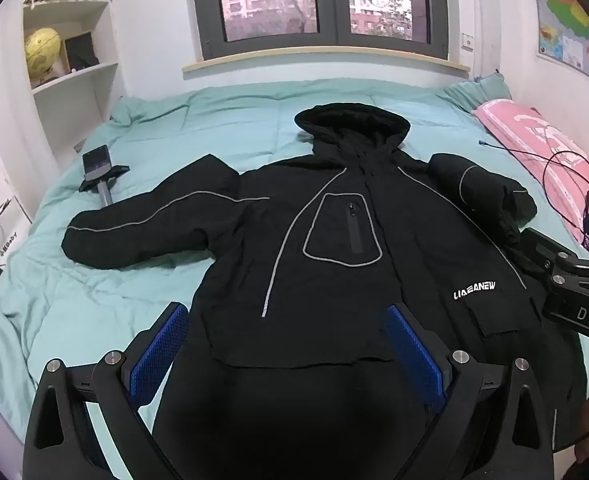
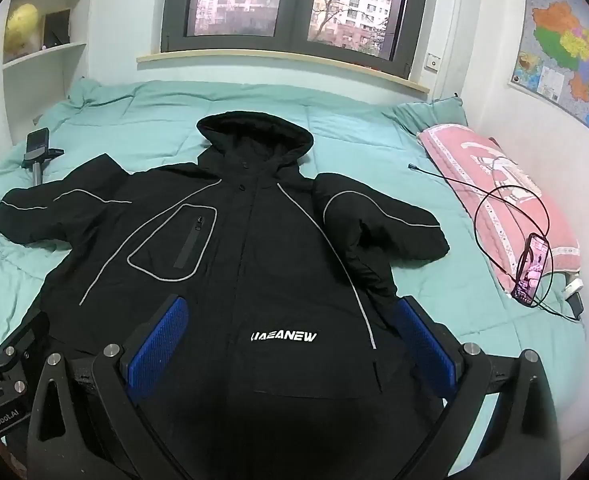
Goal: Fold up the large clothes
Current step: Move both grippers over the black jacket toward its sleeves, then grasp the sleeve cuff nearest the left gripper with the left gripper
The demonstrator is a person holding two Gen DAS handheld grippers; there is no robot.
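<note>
A large black hooded jacket (image 1: 334, 248) with grey piping and a white chest logo lies front-up on a teal bed (image 1: 174, 136), sleeves spread to both sides. It also shows in the right wrist view (image 2: 254, 248). My left gripper (image 1: 290, 344) is open and empty above the jacket's lower left hem. My right gripper (image 2: 294, 344) is open and empty above the lower right part, near the logo. The right gripper's body shows at the right edge of the left wrist view (image 1: 570, 280).
A pink pillow (image 2: 498, 200) lies at the bed's right side with a phone (image 2: 532, 270) and black cable on it. A phone on a stand (image 1: 98, 172) lies at the bed's left. A white bookshelf (image 1: 74, 64) and a window (image 1: 326, 0) stand behind.
</note>
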